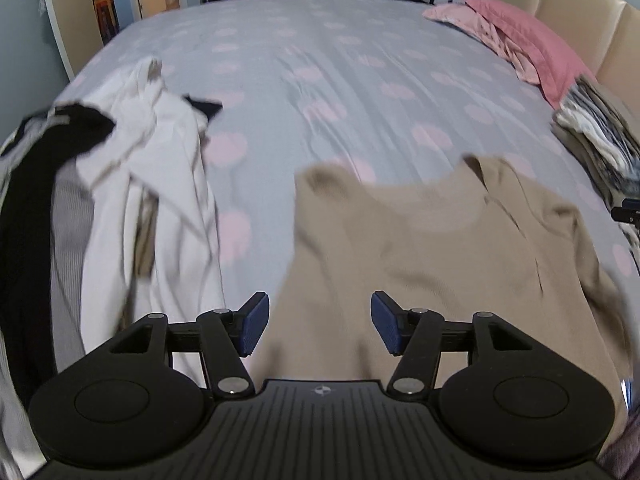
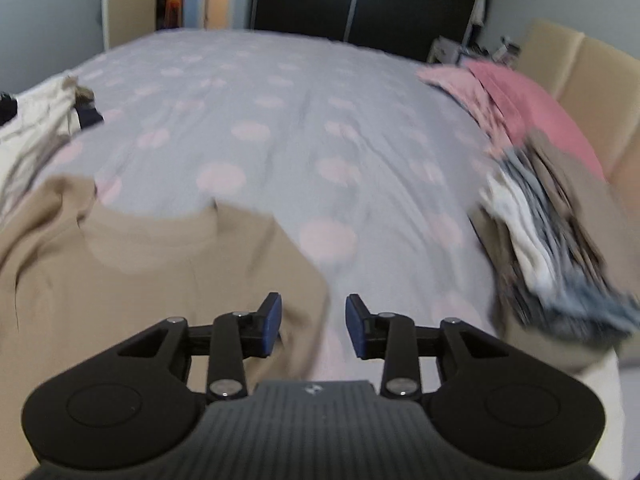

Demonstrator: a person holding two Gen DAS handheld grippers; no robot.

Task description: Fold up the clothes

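A tan top (image 1: 432,240) lies spread on the bed (image 1: 320,80), neckline pointing away from me. My left gripper (image 1: 320,328) hovers open over its near left part, blue pads apart with nothing pinched. In the right wrist view the same tan top (image 2: 140,272) fills the lower left. My right gripper (image 2: 314,326) stands open above the top's right edge, one fingertip (image 2: 270,320) over the cloth and the other over the bedcover. Nothing is gripped.
An unfolded heap of white, black and striped clothes (image 1: 120,200) lies at the left. A stack of folded clothes (image 2: 560,248) sits at the right, beside pink pillows (image 2: 520,108) and a beige headboard (image 2: 592,80). The grey, pink-dotted bedcover stretches beyond.
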